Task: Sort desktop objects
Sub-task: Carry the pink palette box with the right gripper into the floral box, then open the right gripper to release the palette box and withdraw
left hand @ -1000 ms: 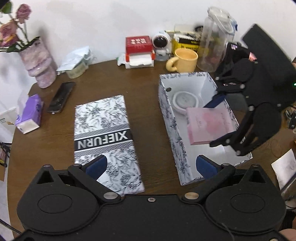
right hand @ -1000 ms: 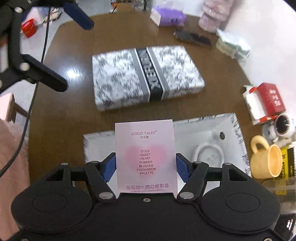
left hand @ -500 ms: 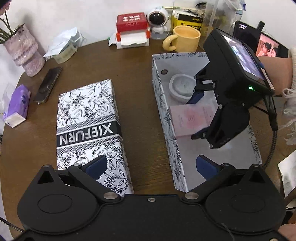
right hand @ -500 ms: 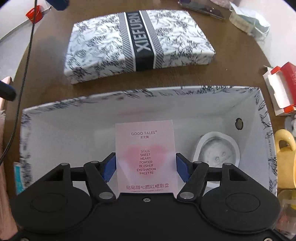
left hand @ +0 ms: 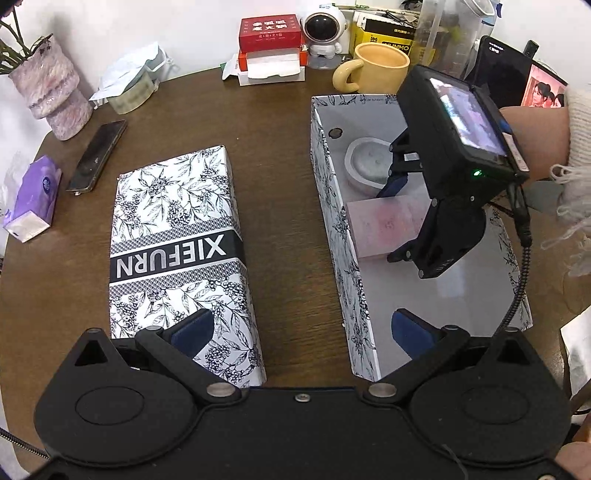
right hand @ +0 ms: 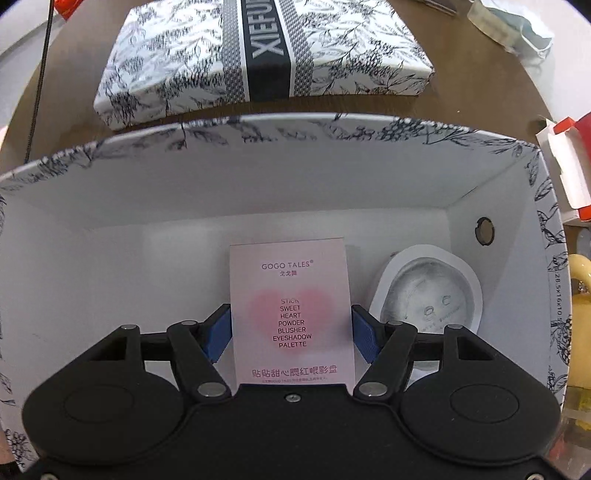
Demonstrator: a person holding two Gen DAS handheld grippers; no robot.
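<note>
Black tongs (right hand: 291, 328), blue pads (right hand: 218, 332), silver screws.

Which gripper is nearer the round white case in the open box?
Right. The right gripper, shut on the pink palette, is inside the box just beside the case. The left gripper hangs open outside the box's near end.

Along the wall stood a vase (left hand: 55, 99), a red box (left hand: 271, 48), an astronaut figure (left hand: 323, 35), a yellow mug (left hand: 376, 68) and a clear jug (left hand: 450, 33). A phone (left hand: 96, 155) lay near a purple tissue pack (left hand: 31, 197).
</note>
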